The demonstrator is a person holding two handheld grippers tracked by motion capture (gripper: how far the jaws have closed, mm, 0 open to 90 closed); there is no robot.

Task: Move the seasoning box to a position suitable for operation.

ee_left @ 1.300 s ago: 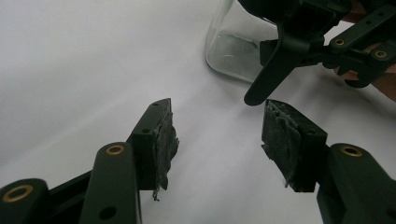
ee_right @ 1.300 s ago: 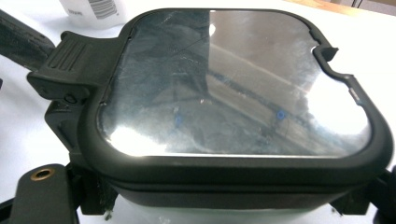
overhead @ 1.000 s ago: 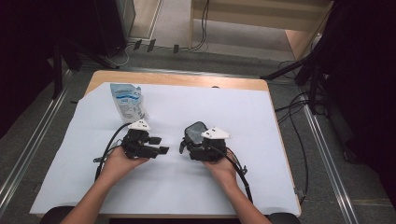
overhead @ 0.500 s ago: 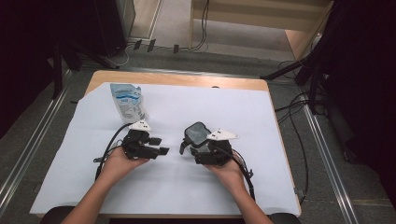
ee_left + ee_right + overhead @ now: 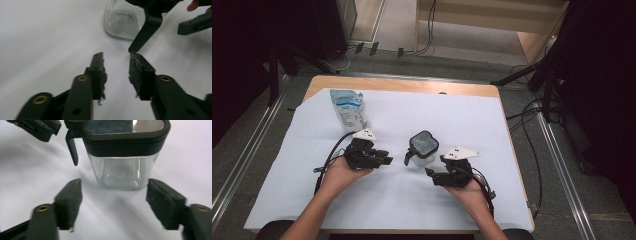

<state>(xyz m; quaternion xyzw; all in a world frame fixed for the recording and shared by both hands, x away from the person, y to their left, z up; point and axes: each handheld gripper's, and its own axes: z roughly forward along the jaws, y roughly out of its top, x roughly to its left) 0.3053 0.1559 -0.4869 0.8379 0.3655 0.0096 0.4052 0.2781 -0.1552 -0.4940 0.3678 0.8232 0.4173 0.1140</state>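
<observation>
A square glass jar (image 5: pixel 422 148) with a black lid stands on the white sheet between my two grippers, a black latch (image 5: pixel 144 33) hanging down its side. My left gripper (image 5: pixel 386 159) points at it from the left. Its jaws (image 5: pixel 116 58) have just been closing and stand apart with nothing between them, short of the latch. My right gripper (image 5: pixel 431 173) sits near and to the right of the jar (image 5: pixel 122 168). Its jaws (image 5: pixel 115 193) have also just been closing, still wide, and the jar stands just beyond the tips, untouched.
A pale blue pouch (image 5: pixel 348 109) stands at the far left of the white sheet (image 5: pixel 512 150), which covers a wooden table (image 5: pixel 412 85). Cables (image 5: pixel 329 155) trail from both grippers. Metal rails run along the floor on both sides of the table.
My right gripper has drawn back from the jar, toward the near right. The jar stays where it was. The left hand has not moved.
</observation>
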